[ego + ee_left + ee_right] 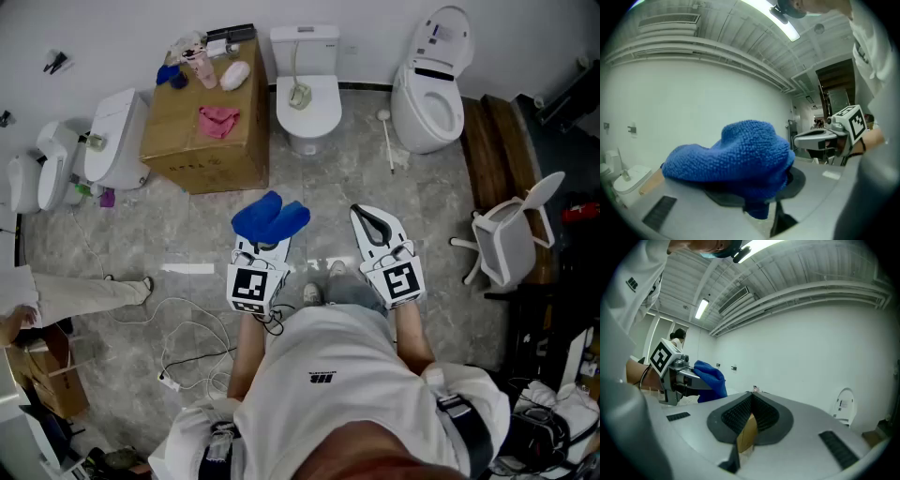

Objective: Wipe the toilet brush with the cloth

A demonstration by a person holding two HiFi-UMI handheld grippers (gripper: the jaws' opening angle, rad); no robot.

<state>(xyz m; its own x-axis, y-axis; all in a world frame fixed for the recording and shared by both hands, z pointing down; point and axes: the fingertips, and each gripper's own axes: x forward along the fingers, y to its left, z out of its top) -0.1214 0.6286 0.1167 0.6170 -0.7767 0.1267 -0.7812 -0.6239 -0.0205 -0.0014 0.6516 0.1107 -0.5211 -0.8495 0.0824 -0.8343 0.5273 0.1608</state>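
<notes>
Left claw (269, 234), held out in front of the person, is clamped on a bunched blue terry cloth (271, 217); in the left gripper view the cloth (736, 154) mounds over the closed jaw tips and hides them. Right claw (375, 221) is alongside, apart from the left one, with its jaws together and nothing gripped. In the right gripper view (750, 416) the ribbed black pads meet, and only a brown sliver of background shows through the slit.

Task's thing: a slim white toilet brush (387, 141) appears to lie on the grey marbled tile floor (356, 183). It sits between the white toilet with its seat down (307, 105) and the white toilet with a raised lid (429, 94), well apart from both claws.

Orientation: the brush's long axis runs roughly away from the person. The rounded head is at the far end, toward the wall, and the thin handle end is nearer the claws, angled slightly to the right in the head view.

Progress, as judged: the cloth is in hand, but the brush is untouched. What is left is to reach the brush, probably take its handle with the free right claw, and do the wiping itself.
</notes>
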